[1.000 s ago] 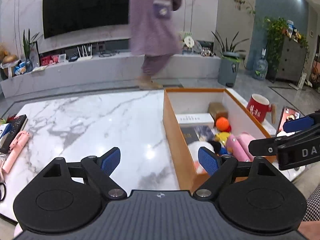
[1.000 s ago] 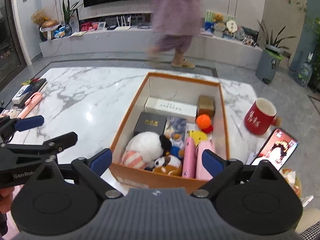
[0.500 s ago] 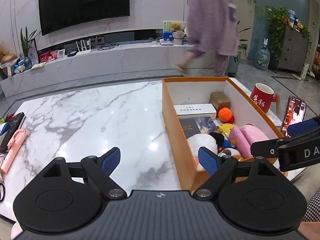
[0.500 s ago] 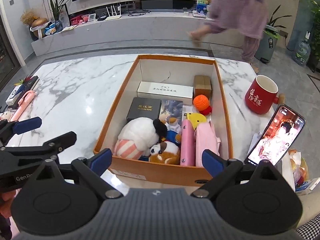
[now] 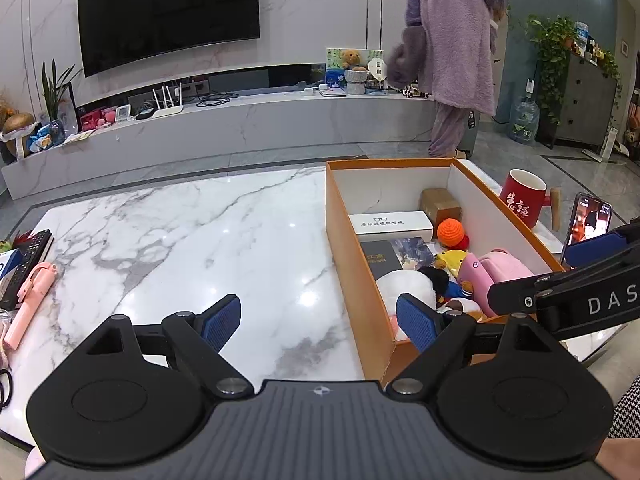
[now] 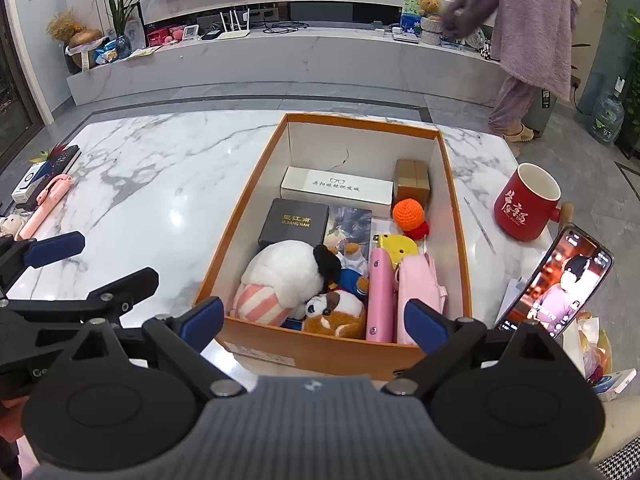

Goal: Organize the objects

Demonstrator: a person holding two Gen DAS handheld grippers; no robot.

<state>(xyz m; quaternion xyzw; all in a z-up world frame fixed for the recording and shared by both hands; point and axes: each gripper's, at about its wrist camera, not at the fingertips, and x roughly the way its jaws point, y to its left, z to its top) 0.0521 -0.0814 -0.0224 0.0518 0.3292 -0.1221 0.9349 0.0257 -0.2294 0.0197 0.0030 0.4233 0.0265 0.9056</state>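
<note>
An orange cardboard box [image 6: 454, 208] stands on the marble table [image 6: 168, 176]. It holds a panda plush [image 6: 288, 270], a small dog plush [image 6: 336, 312], a pink case [image 6: 380, 292], a pink pouch [image 6: 418, 288], an orange knit ball [image 6: 408, 214], a black box [image 6: 294, 222], a white glasses box [image 6: 336, 188] and a brown box [image 6: 412, 180]. My right gripper [image 6: 314, 320] is open and empty above the box's near wall. My left gripper [image 5: 318, 318] is open and empty, over the table by the box's left wall [image 5: 352, 256].
A red mug [image 6: 524, 202] and an upright phone [image 6: 560, 284] stand right of the box. A pink selfie stick [image 5: 30, 300], a remote [image 5: 28, 264] and small items lie at the table's left edge. A person in purple [image 5: 452, 40] stands by the TV bench.
Both grippers have risen and pulled back slightly, so the box shows more from above. The person in purple has walked from the middle to the right. Both grippers stay open.
</note>
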